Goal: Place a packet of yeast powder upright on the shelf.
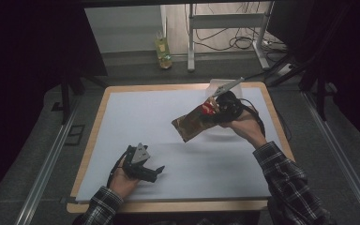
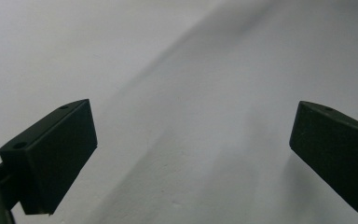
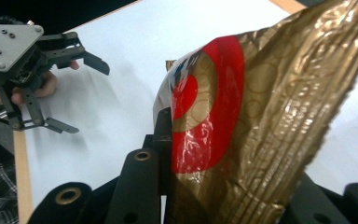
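A gold foil snack bag with a red round mark hangs over the right half of the white table sheet. My right gripper is shut on its upper end. In the right gripper view the bag rises crumpled between the black jaws. My left gripper rests low near the front left of the sheet, jaws wide apart with nothing between them. In the left gripper view its two fingertips frame bare white sheet. The left gripper also appears open at the top left of the right gripper view.
A wooden table rim borders the sheet. A clear plastic container stands at the back right of the table, behind the right hand. Beyond the table a yellow bottle stands on the floor beside a metal frame and cables.
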Motion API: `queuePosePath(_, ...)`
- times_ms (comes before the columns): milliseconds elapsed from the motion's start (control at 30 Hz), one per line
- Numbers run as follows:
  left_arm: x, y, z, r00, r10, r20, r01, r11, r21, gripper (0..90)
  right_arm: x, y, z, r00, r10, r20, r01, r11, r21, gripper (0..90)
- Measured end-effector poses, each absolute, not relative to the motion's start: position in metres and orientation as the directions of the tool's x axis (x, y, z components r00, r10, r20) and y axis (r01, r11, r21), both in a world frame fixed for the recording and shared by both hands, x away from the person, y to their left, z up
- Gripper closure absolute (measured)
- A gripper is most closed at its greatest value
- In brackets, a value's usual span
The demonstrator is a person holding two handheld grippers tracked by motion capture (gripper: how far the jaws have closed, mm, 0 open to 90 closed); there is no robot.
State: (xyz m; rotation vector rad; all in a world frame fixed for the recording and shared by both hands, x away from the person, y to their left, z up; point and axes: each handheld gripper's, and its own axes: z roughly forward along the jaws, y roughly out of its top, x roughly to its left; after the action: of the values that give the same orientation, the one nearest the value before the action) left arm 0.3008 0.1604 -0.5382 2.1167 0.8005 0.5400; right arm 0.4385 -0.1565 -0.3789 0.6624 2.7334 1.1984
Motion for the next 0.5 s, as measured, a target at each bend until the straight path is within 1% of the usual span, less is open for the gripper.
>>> queuePosePath(267,0.301,0.161,-0.538,0.709,0.698,0.100,0.360,-0.480,0.800,0.7,0.452,-0.166,-0.359,-0.908,0.417,0.038,0.307,0.601,0.738,70.8)
queuePosePath(433,0.301,0.161,-0.539,0.711,0.696,0.100,0.360,-0.482,0.799,0.6,0.460,-0.173,-0.348,-0.904,0.426,-0.030,0.267,0.619,0.739,70.9)
queuePosePath(500,0.301,0.160,-0.539,0.711,0.696,0.101,0.359,-0.483,0.798,0.6,0.461,-0.175,-0.347,-0.903,0.428,-0.040,0.262,0.621,0.739,70.8)
